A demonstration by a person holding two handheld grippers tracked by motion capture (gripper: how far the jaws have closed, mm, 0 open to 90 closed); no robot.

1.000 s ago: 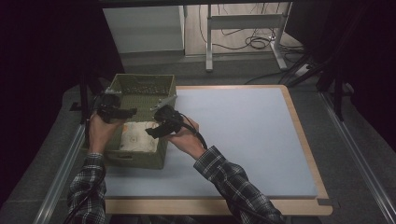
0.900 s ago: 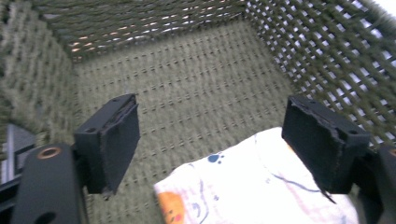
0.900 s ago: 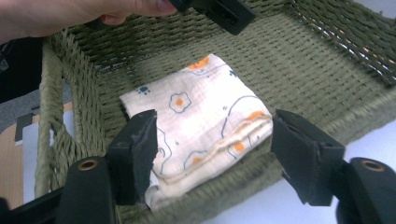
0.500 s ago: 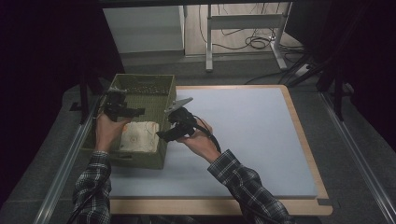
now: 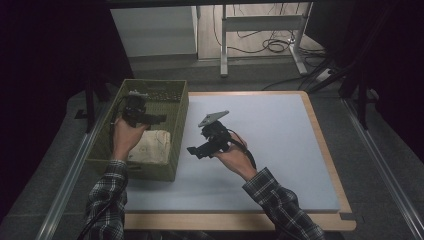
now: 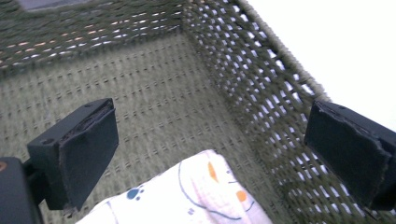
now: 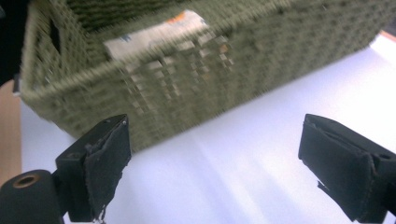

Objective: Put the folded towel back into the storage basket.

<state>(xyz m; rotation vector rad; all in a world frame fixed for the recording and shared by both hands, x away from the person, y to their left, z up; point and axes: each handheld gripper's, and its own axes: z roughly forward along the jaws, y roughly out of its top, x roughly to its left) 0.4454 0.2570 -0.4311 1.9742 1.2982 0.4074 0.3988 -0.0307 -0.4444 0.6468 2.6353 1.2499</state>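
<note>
An olive woven basket [image 5: 177, 117] stands at the table's left side. Inside it lies a folded white cloth with small coloured prints [image 5: 152, 146] [image 6: 187, 196], seen through the basket's rim in the right gripper view [image 7: 154, 30]. My left gripper [image 5: 157, 119] [image 6: 224, 149] hovers open above the basket's interior, nothing between its jaws. Out over the white mat to the right of the basket, my right gripper [image 5: 194, 150] [image 7: 215, 168] is held open and empty, its jaws pointing towards the basket wall [image 7: 187, 79].
A white mat [image 5: 270, 140] covers the wood-edged table [image 5: 330, 160]. Beyond the table's far edge are a white cabinet [image 5: 155, 30], a metal stand [image 5: 260, 25] and cables on the floor [image 5: 272, 46]. Metal rails run along both table sides.
Both grippers have lifted away from the cloth in the basket. The right gripper has moved right, out over the mat. The left has risen above the basket.
</note>
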